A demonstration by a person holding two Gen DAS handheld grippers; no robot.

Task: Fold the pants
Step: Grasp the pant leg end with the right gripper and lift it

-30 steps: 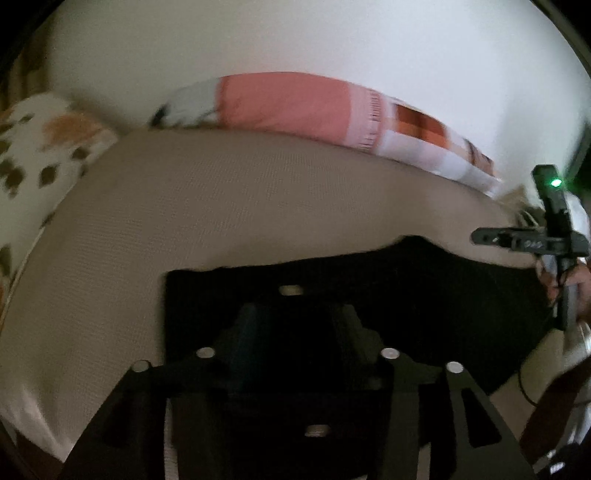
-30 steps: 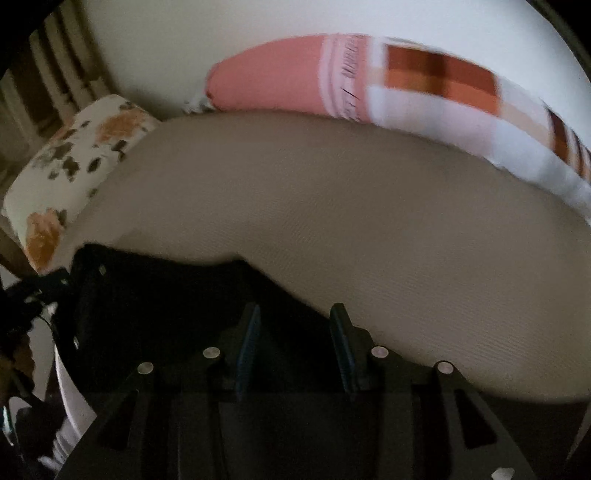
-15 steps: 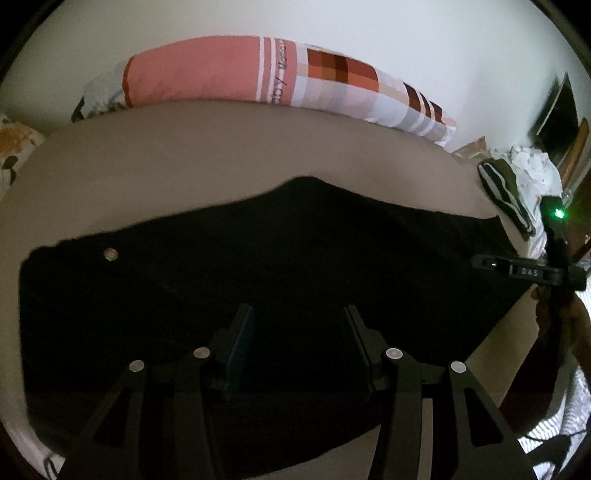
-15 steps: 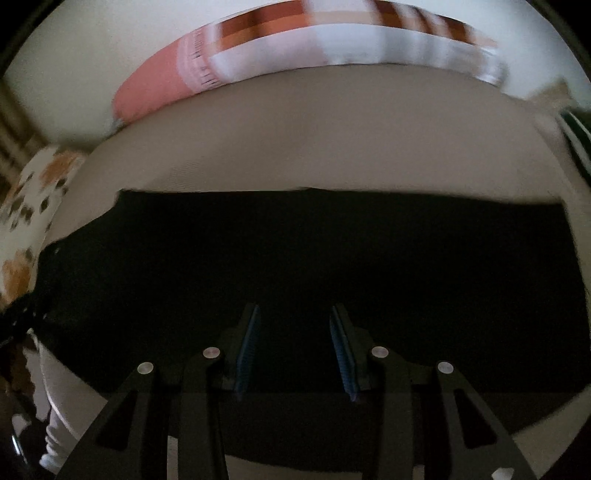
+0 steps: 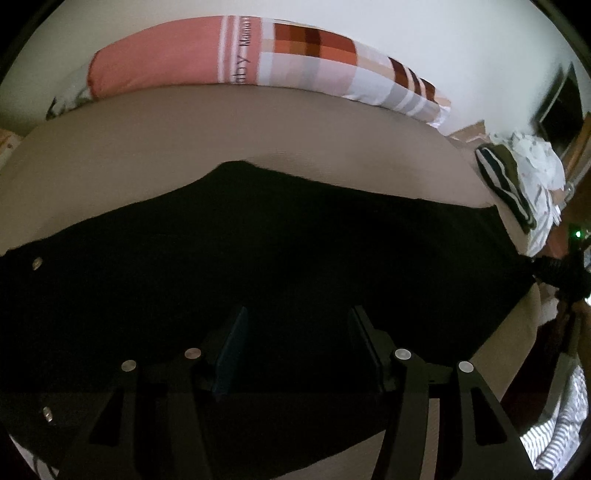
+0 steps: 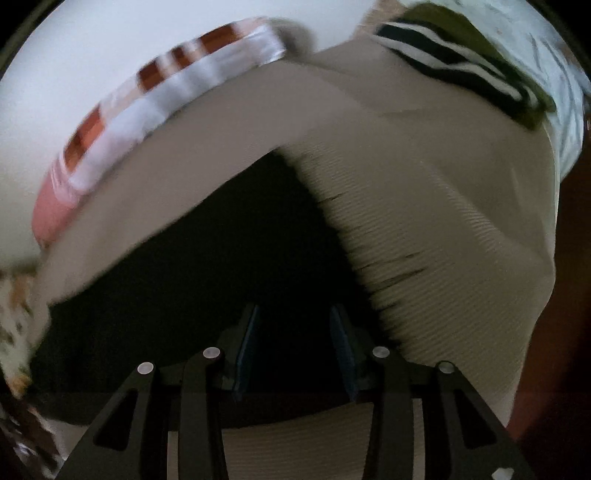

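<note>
Now the black pants [image 5: 280,266] lie spread lengthwise across the beige bed [image 5: 221,129], where a second ago only one end showed. Left claw [image 5: 295,350] and right claw [image 6: 291,347] both hover wide apart, holding nothing. Judgement: spreading done; first fold pending.

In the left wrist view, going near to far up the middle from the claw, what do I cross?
Left claw, open over the cloth → black pants spread flat → bare beige bedsheet → pink and checked pillow → white wall.
</note>
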